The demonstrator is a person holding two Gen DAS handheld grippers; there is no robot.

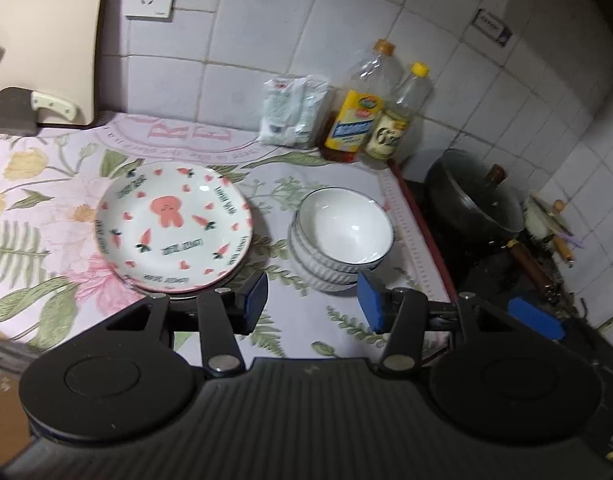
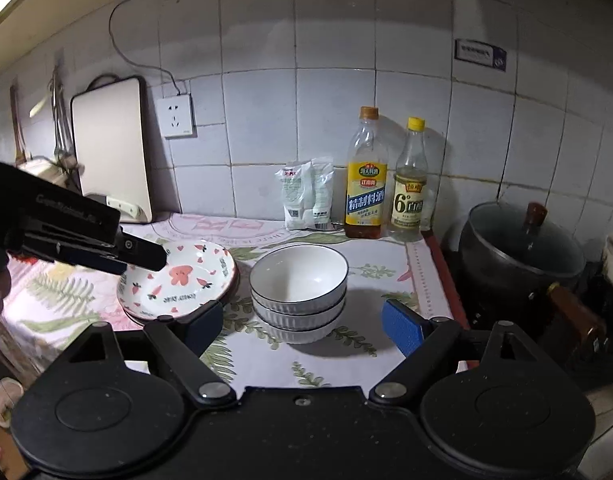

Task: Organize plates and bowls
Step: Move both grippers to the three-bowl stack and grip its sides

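Observation:
A stack of patterned plates (image 1: 174,226) with a pink bear and carrots sits on the floral counter cloth (image 1: 46,208). To its right stands a stack of white ribbed bowls (image 1: 340,236) with dark rims. My left gripper (image 1: 312,306) is open and empty, above the cloth in front of both stacks. In the right wrist view the plates (image 2: 178,278) and bowls (image 2: 298,284) show too. My right gripper (image 2: 304,326) is open and empty, just in front of the bowls. The left gripper's body (image 2: 66,226) reaches in from the left over the plates.
Two bottles (image 2: 366,176) and a white packet (image 2: 306,196) stand against the tiled wall. A dark lidded pot (image 2: 518,252) sits on the stove at right. A cutting board (image 2: 114,148) and a cleaver (image 1: 26,110) lean at back left beside a wall socket (image 2: 178,116).

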